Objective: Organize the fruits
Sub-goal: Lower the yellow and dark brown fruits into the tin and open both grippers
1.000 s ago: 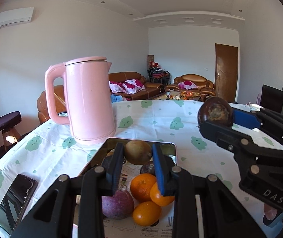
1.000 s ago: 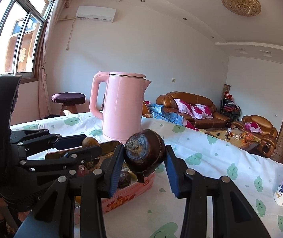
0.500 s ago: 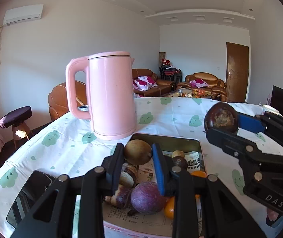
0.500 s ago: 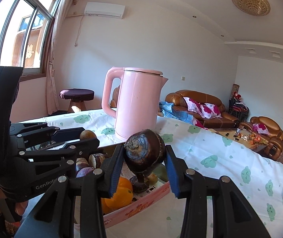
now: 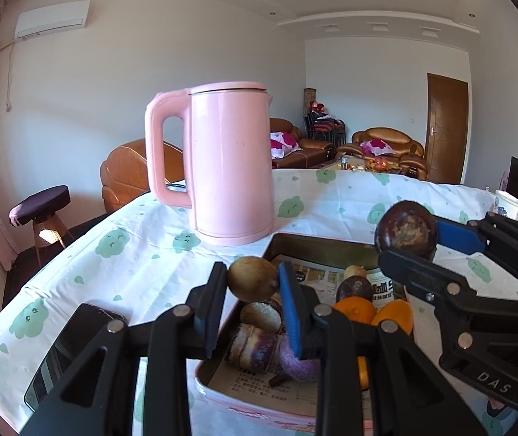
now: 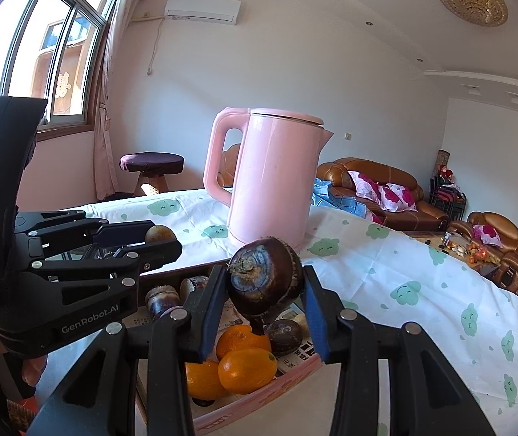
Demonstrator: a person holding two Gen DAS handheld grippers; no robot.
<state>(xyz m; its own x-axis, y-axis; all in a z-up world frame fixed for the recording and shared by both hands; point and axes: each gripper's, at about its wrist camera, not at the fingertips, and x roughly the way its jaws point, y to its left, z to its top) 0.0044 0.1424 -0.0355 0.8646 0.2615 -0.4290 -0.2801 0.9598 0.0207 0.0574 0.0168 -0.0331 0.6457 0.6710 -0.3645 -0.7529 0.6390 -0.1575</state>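
My left gripper (image 5: pixel 252 285) is shut on a small brown round fruit (image 5: pixel 251 283) and holds it above the near left corner of a pink tray (image 5: pixel 259 399). The fruit also shows in the right wrist view (image 6: pixel 160 234). My right gripper (image 6: pixel 264 292) is shut on a dark purple-brown fruit (image 6: pixel 264 287), held above the tray (image 6: pixel 259 388); it also shows in the left wrist view (image 5: pixel 406 229). The tray holds oranges (image 6: pixel 246 370), dark fruits (image 5: pixel 354 288) and cane pieces (image 5: pixel 253 341) on newspaper.
A tall pink kettle (image 5: pixel 228 167) stands just behind the tray on the white cloud-print tablecloth (image 5: pixel 120 254). A phone (image 5: pixel 66 348) lies at the near left. A mug (image 5: pixel 509 205) stands at the far right. A stool (image 5: pixel 40 207) and sofas lie beyond the table.
Both grippers have kept their fruits and shifted left over the tray. The kettle now sits nearer the middle of both views, and more of the tray's left side shows.
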